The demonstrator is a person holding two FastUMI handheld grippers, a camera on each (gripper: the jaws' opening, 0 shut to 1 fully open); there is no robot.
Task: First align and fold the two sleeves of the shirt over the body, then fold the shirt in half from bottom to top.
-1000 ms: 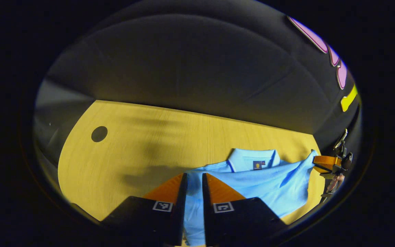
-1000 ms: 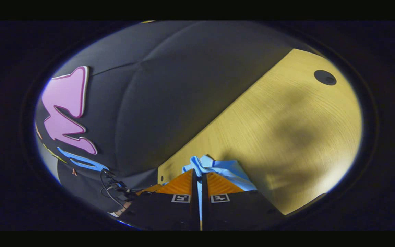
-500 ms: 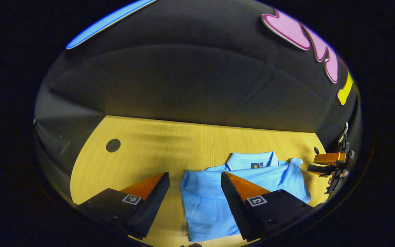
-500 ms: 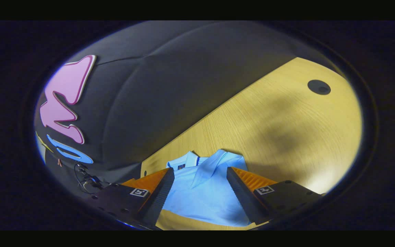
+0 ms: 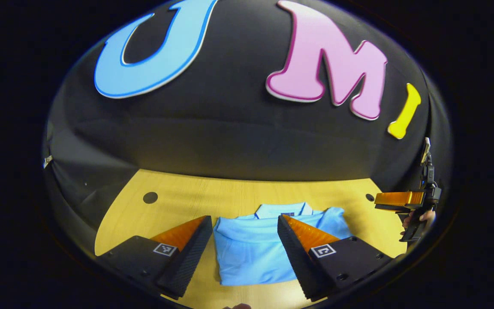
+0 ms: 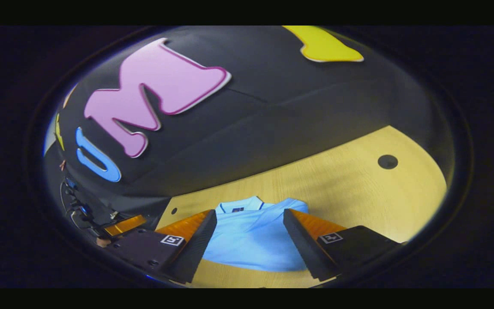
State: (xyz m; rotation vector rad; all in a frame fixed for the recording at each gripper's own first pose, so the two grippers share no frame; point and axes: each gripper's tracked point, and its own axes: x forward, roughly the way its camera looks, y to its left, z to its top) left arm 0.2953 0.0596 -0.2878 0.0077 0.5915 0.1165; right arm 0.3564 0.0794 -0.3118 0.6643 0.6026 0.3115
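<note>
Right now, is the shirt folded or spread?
Folded: the shirt lies as a compact rectangle on the table, collar on top.

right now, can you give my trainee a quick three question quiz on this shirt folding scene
1. True or false: the left gripper is shut on the light blue polo shirt.
2. What does the shirt lie on? A) wooden table B) floor C) chair
3. Fill in: the right gripper's fingers stand ____.

Key: 1 false, its fingers stand open, apart from the shirt. 2 A, the wooden table. 3 open.
</note>
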